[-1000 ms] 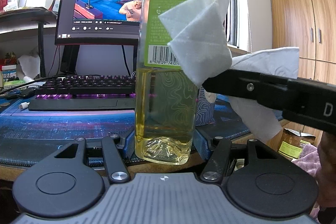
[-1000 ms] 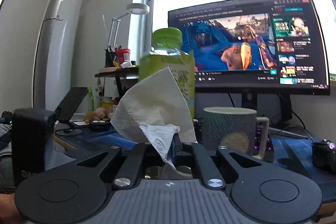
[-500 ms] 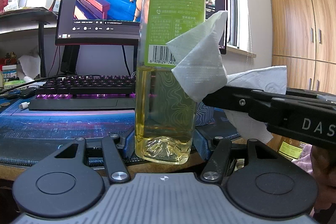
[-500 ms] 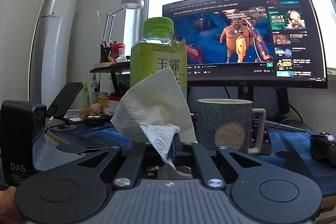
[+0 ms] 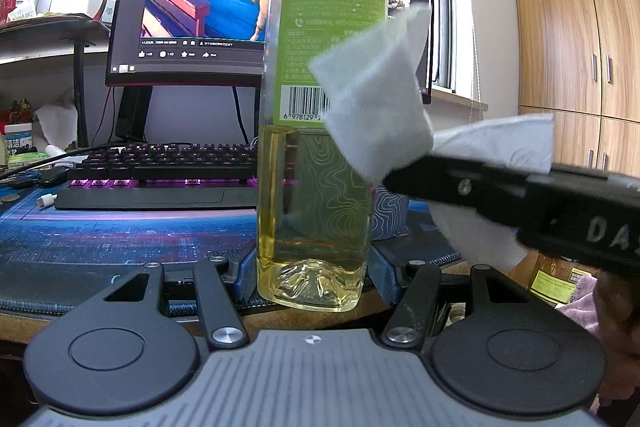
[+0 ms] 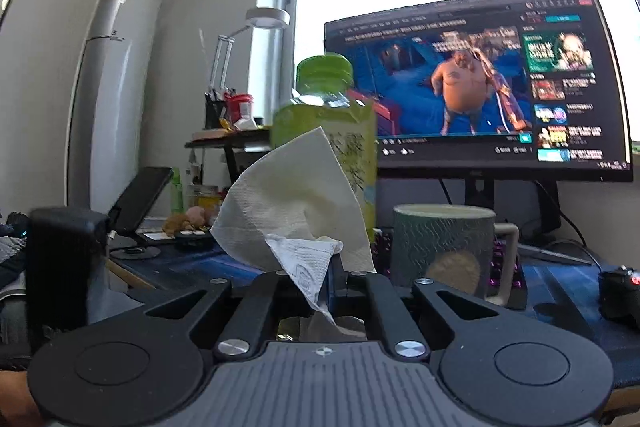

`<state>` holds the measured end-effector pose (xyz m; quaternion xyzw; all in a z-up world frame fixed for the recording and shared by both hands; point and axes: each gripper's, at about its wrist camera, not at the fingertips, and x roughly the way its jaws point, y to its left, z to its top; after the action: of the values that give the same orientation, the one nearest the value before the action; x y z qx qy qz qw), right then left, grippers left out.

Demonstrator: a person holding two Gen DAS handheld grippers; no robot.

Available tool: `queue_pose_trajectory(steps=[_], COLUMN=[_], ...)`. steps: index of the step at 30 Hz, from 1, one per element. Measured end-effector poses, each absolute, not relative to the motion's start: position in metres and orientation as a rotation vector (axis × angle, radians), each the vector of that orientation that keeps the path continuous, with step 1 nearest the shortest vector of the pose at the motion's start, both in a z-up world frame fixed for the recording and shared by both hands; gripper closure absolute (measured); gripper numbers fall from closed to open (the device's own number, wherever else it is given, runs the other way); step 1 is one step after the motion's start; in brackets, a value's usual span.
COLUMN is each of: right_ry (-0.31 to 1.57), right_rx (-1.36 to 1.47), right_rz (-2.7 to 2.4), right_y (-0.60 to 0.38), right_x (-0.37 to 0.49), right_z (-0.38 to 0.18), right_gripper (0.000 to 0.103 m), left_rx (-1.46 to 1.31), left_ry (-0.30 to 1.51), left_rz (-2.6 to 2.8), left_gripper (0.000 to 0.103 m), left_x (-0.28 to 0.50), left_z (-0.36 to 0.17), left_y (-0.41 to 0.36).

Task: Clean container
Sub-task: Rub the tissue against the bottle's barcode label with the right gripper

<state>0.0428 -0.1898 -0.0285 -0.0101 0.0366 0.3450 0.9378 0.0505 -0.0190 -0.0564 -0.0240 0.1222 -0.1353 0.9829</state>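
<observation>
Left wrist view, centre: left tool point(image 5: 312, 275) clamped on base of clear plastic bottle point(image 5: 316, 195) with green label and yellow liquid, upright. Right of centre: right tool point(image 5: 394, 179) closed on white paper tissue point(image 5: 376, 107), tissue touching bottle's side.

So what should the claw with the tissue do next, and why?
Probably slide the tissue down along the bottle. The right claw is shut on the tissue, which lies against the bottle's label, and the left claw grips the bottle's base, holding it upright, so a wiping stroke seems the natural next step.
</observation>
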Motion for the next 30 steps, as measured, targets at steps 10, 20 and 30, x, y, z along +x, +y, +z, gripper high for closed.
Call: queue_pose_trajectory(steps=[10, 20, 30], right_ry=[0.066, 0.081, 0.061], right_rx=[-0.034, -0.02, -0.028], right_rz=[0.705, 0.699, 0.71], right_y=[-0.1884, -0.1909, -0.1894], right_x=[0.0388, 0.0438, 0.0389], right_z=[-0.0264, -0.0302, -0.0254], right_gripper=[0.097, 0.097, 0.097], left_rx=[-0.049, -0.046, -0.045], left_ry=[0.246, 0.246, 0.248], left_rz=[-0.272, -0.271, -0.272], left_gripper=[0.042, 0.042, 0.042], left_x=[0.0513, 0.0508, 0.0507], left_z=[-0.0561, -0.0569, -0.056], left_y=[-0.0176, -0.0176, -0.0182])
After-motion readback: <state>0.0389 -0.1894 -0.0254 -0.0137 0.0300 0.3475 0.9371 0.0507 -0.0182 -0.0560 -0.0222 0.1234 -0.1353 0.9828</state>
